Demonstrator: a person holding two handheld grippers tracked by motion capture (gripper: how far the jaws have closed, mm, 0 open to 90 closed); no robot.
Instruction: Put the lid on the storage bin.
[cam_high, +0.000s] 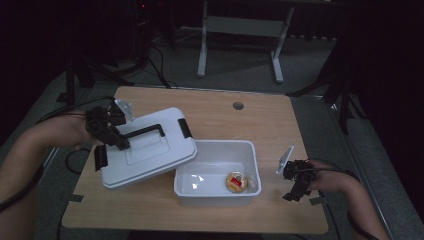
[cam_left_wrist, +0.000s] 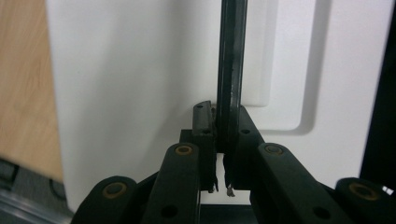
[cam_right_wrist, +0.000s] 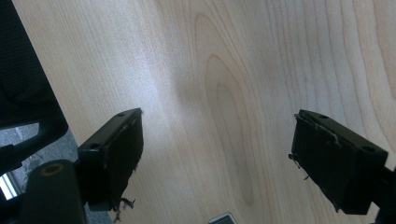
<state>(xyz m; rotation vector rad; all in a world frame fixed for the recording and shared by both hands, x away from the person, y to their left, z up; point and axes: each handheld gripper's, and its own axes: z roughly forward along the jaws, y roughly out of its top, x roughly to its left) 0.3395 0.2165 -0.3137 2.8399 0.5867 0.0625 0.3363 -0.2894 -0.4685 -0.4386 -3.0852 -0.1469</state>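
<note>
White plastic lid (cam_high: 147, 150), black handle (cam_high: 145, 131) and black side latches; held tilted, its right edge resting on the left rim of the box, its left part raised over the bench at about 9 o'clock from the box. Left gripper (cam_high: 120, 142): fingers pinching the lid's handle, seen edge-on between the pads in the left gripper view (cam_left_wrist: 232, 70).

White open box (cam_high: 216, 192), centre-front of the wooden bench (cam_high: 260, 117); inside, at its 4 o'clock corner, a small round item (cam_high: 237, 181) with red and yellow on top.

Right gripper (cam_high: 294, 192), at 3 o'clock from the box, just beside its right wall, near the bench's right edge; fingers (cam_right_wrist: 116, 154) spread wide over bare wood, nothing between them.

Open room: bare bench at 12 o'clock beyond box and lid, and a strip along the front edge at 6 o'clock.
</note>
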